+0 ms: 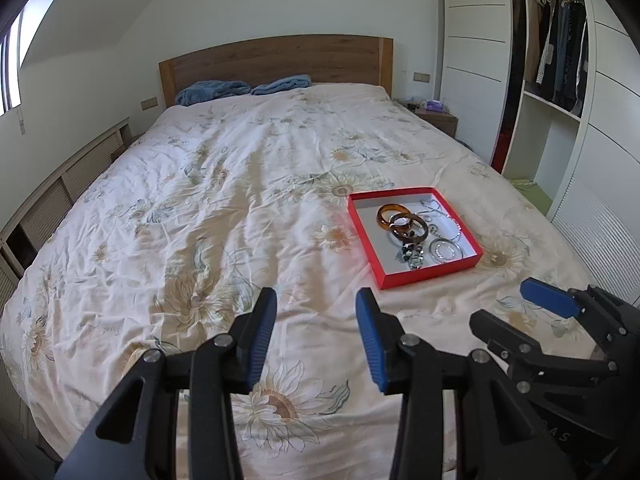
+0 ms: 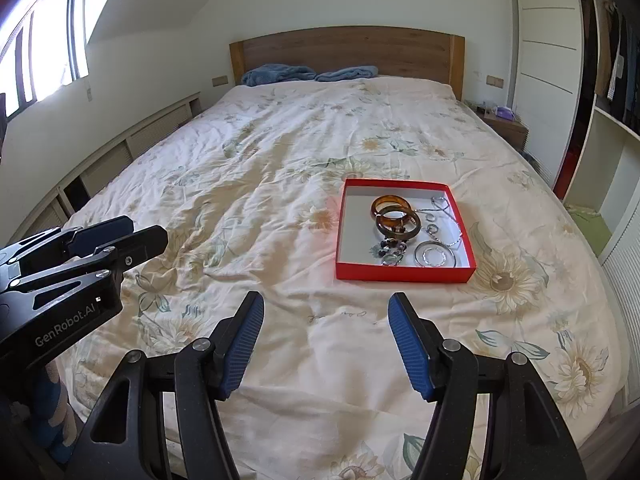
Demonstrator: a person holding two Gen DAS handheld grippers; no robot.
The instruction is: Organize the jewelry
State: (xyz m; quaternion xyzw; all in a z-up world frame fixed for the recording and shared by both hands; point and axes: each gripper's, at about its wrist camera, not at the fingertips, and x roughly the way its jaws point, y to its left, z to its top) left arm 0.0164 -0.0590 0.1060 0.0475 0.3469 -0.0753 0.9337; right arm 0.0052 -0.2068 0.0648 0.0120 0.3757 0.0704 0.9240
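your left claw (image 1: 316,344): jaws wide apart, holding nothing; your right claw (image 2: 326,344): likewise spread and empty; red tray (image 2: 404,274) of bangles (image 2: 396,218) and chains on the bedspread (image 2: 248,200), just ahead of both claws, apart from them

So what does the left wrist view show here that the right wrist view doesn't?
Only the left wrist view shows the hanging clothes in the open wardrobe clearly, and the right tool from the side at its right edge. Only the right wrist view shows the bright window fully, plus the left tool at its left edge. Both share the floral bedspread, the red tray holding amber bangles, silver rings and chains, the wooden headboard, and each camera's own tool open and empty.
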